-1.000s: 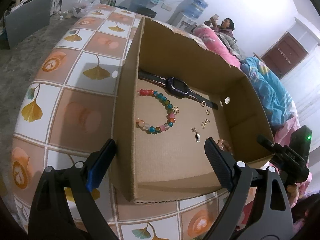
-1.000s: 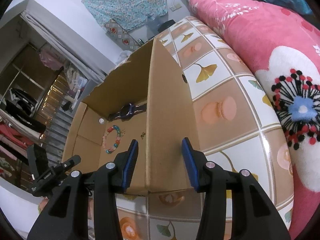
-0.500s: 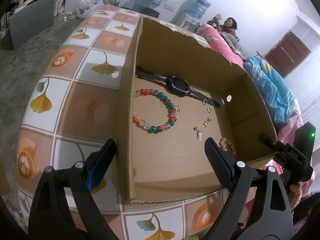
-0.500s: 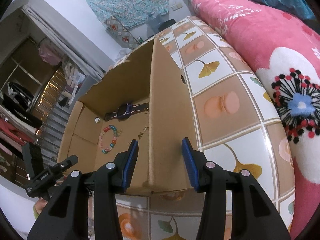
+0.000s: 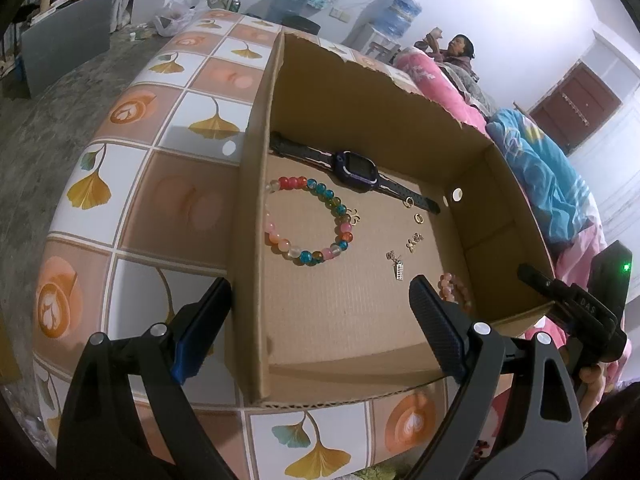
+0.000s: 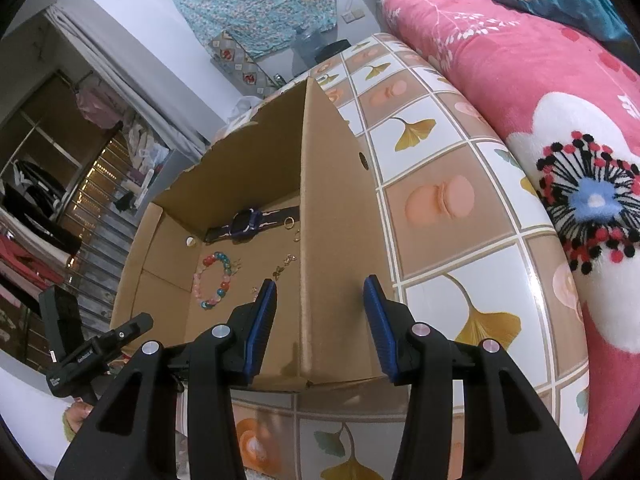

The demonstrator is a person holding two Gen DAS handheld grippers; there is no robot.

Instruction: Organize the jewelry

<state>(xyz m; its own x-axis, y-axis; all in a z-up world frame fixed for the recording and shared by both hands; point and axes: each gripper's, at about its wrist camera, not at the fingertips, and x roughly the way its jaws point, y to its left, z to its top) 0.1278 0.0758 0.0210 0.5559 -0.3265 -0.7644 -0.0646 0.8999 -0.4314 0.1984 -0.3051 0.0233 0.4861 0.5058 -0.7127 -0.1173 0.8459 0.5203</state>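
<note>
An open cardboard box (image 5: 256, 184) (image 6: 336, 216) sits on a tiled table. Inside lie a dark watch (image 5: 354, 166) (image 6: 245, 225), a multicolour bead bracelet (image 5: 310, 220) (image 6: 214, 278), small gold rings (image 5: 418, 218), gold charms (image 5: 398, 266) and a pink bead bracelet (image 5: 454, 290) by the right wall. My left gripper (image 5: 320, 320) is open and empty; its jaws straddle the box's near left wall. My right gripper (image 6: 320, 320) is open and empty; its jaws straddle the box's right wall.
The tiled tabletop (image 5: 132, 204) (image 6: 452, 216) with leaf patterns extends around the box. A pink flowered blanket (image 6: 560, 120) lies right of the table. A person (image 5: 456, 46) sits far behind. A wardrobe (image 6: 48, 200) stands at left.
Both grippers have risen a little, so more of the box floor shows. The jewelry has not moved. Both jaws stay open.
</note>
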